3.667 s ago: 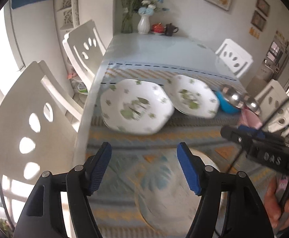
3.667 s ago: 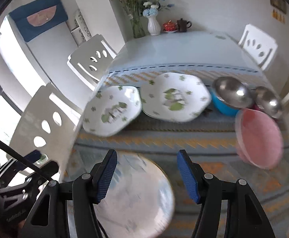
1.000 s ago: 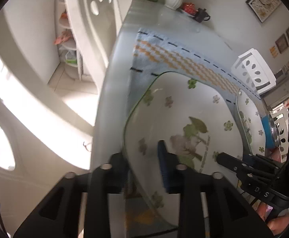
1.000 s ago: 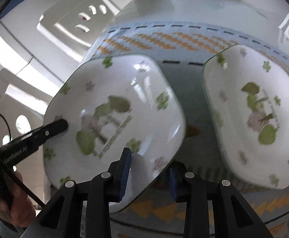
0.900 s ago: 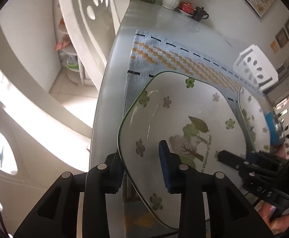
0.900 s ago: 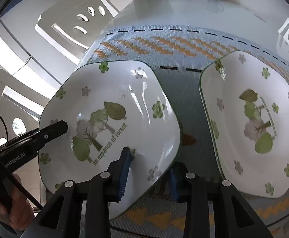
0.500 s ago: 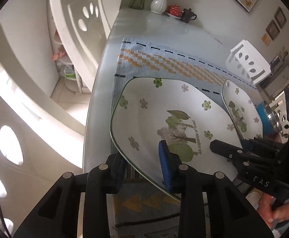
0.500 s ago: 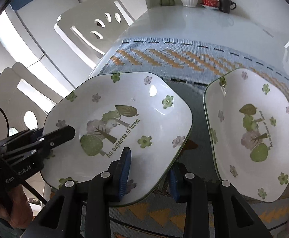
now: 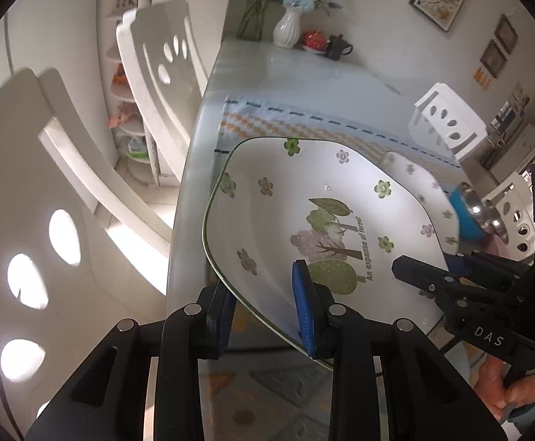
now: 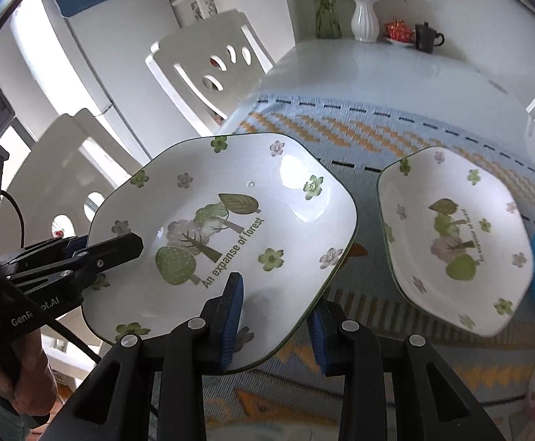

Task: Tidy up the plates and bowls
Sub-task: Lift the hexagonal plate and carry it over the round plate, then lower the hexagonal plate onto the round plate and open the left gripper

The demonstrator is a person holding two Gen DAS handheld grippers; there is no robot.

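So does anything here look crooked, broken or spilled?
Nothing looks broken or spilled. The only odd sight is the near plate: it is tilted off the mat, pinched at its rim by both the left gripper and the right gripper. The other plate lies on the mat.

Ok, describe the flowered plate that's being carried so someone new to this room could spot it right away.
Start at the long table with the woven blue and orange mat. Above its near left corner hangs a squarish white plate with a tree picture. Unlike its twin plate resting on the mat, both tongs, left and right, clamp its rim.
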